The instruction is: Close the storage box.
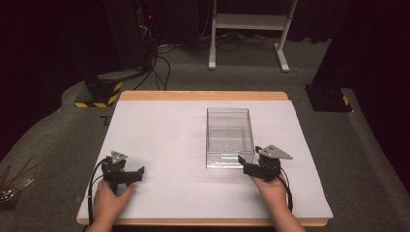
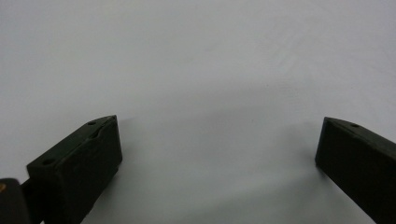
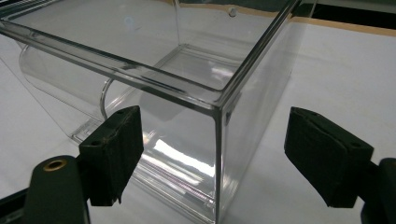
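A clear, empty plastic box (image 1: 229,137) stands open-topped on the white sheet (image 1: 164,140), right of the table's middle. My right gripper (image 1: 243,166) sits at the box's near right corner, held by a hand. In the right gripper view that gripper (image 3: 212,116) is open, and the box's (image 3: 116,65) vertical corner edge stands between its jaws without touching either pad. My left gripper (image 1: 140,173) rests low at the near left, far from the box. In its own view the left gripper (image 2: 218,128) is open over bare white sheet, with nothing between the jaws.
The wooden table edge (image 1: 203,95) shows at the back. On the floor behind are a black stand with a yellow-striped base (image 1: 99,94), cables (image 1: 162,67) and a white frame (image 1: 249,24). A dark pillar base (image 1: 329,99) stands at the right, and loose tools (image 1: 12,188) lie at the far left.
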`<state>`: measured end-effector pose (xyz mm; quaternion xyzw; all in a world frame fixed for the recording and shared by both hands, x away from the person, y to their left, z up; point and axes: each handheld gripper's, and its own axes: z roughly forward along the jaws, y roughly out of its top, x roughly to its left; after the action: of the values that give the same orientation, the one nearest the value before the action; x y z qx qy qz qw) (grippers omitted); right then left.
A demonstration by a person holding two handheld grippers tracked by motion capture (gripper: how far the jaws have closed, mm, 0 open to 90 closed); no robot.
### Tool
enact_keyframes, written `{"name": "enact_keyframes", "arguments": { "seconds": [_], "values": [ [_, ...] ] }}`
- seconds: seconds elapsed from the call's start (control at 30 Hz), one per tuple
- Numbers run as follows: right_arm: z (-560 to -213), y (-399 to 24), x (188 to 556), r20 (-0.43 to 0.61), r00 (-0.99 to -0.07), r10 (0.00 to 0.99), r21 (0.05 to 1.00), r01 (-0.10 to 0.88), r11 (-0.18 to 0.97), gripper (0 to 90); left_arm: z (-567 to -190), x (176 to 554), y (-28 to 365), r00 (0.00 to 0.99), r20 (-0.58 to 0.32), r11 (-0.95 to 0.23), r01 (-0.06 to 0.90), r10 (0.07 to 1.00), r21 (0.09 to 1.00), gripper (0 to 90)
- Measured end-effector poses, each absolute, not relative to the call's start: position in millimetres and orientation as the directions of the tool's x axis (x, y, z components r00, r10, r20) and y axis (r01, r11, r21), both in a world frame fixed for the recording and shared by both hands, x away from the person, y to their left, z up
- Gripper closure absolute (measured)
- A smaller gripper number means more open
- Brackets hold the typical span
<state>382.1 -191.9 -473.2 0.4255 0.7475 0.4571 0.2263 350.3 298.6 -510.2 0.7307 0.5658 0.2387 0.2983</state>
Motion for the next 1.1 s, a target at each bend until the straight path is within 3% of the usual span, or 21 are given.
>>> {"name": "enact_keyframes", "arguments": {
  "seconds": [0.53,1.1],
  "values": [
    [-475,-191,392,0.068,-0.516,0.854,0.874,0.444,0.198,19.4,-510,350,299,0.245,0.012,-0.181,0.684,0.969,0.707,0.7],
    [-468,-196,379,0.081,-0.529,0.845,0.870,0.451,0.199,22.0,-510,350,299,0.246,0.011,-0.182,0.684,0.969,0.706,0.7]
  ]
}}
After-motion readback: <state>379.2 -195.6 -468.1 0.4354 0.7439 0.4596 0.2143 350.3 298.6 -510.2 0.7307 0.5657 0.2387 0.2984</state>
